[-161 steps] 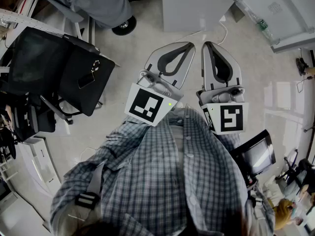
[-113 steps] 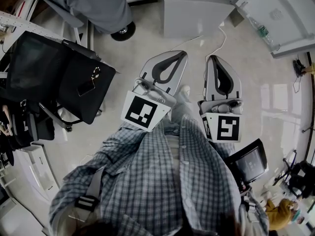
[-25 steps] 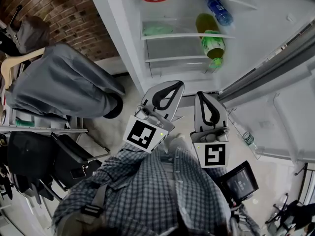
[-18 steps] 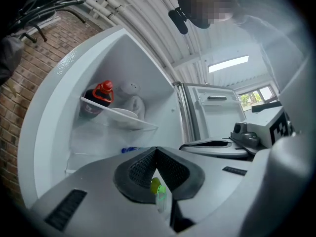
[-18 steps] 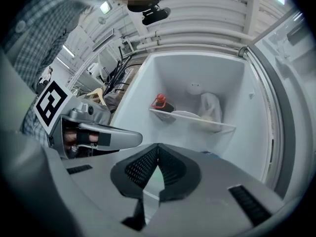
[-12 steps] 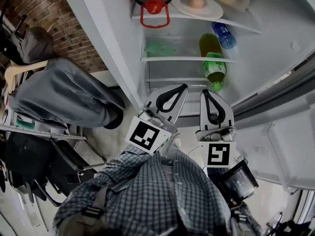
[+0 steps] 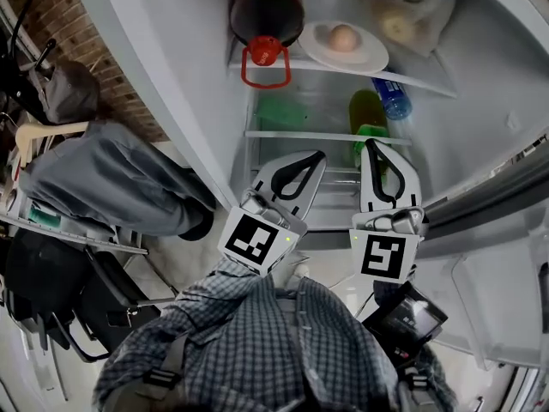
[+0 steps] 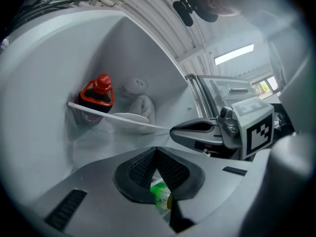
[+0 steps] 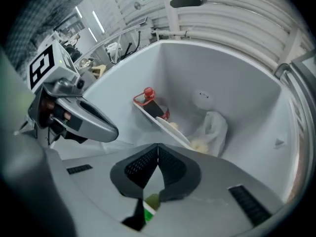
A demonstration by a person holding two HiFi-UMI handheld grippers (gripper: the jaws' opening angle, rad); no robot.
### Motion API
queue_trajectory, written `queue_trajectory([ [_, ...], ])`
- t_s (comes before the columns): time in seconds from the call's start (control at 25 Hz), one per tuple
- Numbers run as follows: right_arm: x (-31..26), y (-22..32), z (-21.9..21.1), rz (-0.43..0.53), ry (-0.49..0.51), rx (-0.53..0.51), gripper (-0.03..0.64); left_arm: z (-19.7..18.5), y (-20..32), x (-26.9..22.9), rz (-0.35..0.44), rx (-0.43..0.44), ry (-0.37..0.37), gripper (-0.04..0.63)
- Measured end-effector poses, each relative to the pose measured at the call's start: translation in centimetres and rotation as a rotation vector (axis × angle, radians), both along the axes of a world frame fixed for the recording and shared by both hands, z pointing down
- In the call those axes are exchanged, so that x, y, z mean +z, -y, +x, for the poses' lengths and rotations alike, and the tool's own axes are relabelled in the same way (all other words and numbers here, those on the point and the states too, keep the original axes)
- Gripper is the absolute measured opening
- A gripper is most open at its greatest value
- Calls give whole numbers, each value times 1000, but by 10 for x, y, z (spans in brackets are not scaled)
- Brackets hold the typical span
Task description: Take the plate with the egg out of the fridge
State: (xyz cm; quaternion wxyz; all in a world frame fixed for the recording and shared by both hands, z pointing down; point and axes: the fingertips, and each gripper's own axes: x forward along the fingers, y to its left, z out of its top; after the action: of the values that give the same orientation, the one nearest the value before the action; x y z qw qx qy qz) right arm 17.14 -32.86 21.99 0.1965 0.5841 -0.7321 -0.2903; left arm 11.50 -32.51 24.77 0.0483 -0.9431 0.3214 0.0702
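Note:
The fridge stands open ahead of me. A white plate [image 7: 360,57] with a brown egg [image 7: 343,37] sits on the top glass shelf [image 7: 420,82], between a dark jug with a red cap [image 7: 266,11] and a plastic bag [image 7: 403,7]. My left gripper [image 7: 319,154] and right gripper [image 7: 371,144] are side by side below that shelf, both shut and empty, short of the plate. The plate [image 8: 123,117] shows edge-on in the left gripper view, above the left gripper [image 8: 157,148]. In the right gripper view the plate [image 9: 170,127] lies beyond the right gripper [image 9: 158,144].
A green bottle [image 7: 367,118], a blue bottle [image 7: 393,99] and a green packet [image 7: 283,114] lie on the lower shelf. The fridge door [image 7: 506,273] hangs open at right. A seated person's grey legs [image 7: 111,174] and black bags [image 7: 51,290] are at left.
The view has swung up from the floor to the open fridge. The top shelf with the plate has come fully into sight, and both shut grippers have come closer to the shelves.

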Motion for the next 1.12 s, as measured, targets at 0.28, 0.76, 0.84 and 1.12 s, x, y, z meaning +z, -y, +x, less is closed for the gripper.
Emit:
queue_trajectory([
  [0.28, -31, 35, 2, 106, -178, 21, 7, 7, 11, -15, 22, -10, -16, 6],
  [0.76, -38, 76, -9, 170, -367, 20, 63, 9, 27, -24, 79, -57, -23, 6],
  [0.84, -40, 83, -11, 167, -404, 12, 63, 8, 29, -27, 67, -66, -30, 6],
  [1.12, -40, 91, -19, 152, -498, -11, 63, 5, 30, -24, 59, -76, -16, 6],
])
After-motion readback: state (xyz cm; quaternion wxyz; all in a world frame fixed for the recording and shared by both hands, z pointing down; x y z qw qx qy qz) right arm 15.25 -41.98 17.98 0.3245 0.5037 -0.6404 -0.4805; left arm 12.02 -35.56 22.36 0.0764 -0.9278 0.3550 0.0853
